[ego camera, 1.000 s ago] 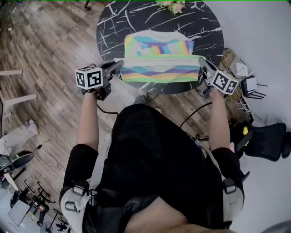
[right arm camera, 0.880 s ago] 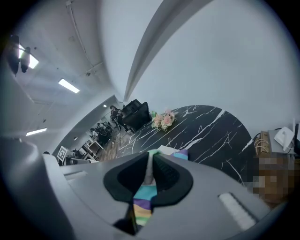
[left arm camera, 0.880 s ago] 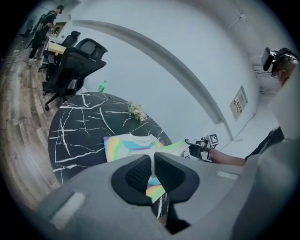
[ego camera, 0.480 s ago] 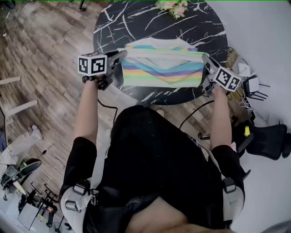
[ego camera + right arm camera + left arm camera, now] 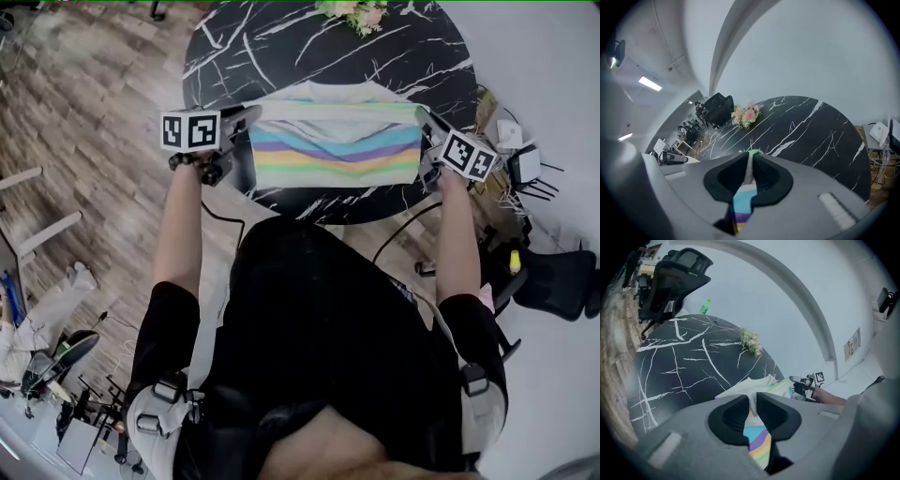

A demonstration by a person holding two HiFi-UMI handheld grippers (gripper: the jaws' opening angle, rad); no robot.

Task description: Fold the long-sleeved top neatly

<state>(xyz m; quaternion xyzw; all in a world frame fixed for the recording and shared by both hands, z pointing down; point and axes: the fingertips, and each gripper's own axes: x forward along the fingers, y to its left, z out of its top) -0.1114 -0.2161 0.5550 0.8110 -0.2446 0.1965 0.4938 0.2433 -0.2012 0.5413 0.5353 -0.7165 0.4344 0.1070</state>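
A: Two claws, what state?
B: Jaws of the left gripper (image 5: 251, 113) are opening, the striped top (image 5: 336, 148) corner between them; the right gripper (image 5: 424, 120) clamps the other corner.
A: Room?
B: The top sits by the marble table (image 5: 281, 47) near edge, with bare marble beyond.

One striped top (image 5: 336, 150), one round marble table (image 5: 281, 56), one flower bunch (image 5: 349, 9), one green bottle (image 5: 705, 306)

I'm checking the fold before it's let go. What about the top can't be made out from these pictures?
Sleeves: not seen in the head view; the folded top covers whatever lies beneath.
Rest of the top: in both gripper views, each gripper's body hides all but a strip between its fingers.
Left gripper: fingers opening, cloth between them; how firm the pinch is cannot be told.
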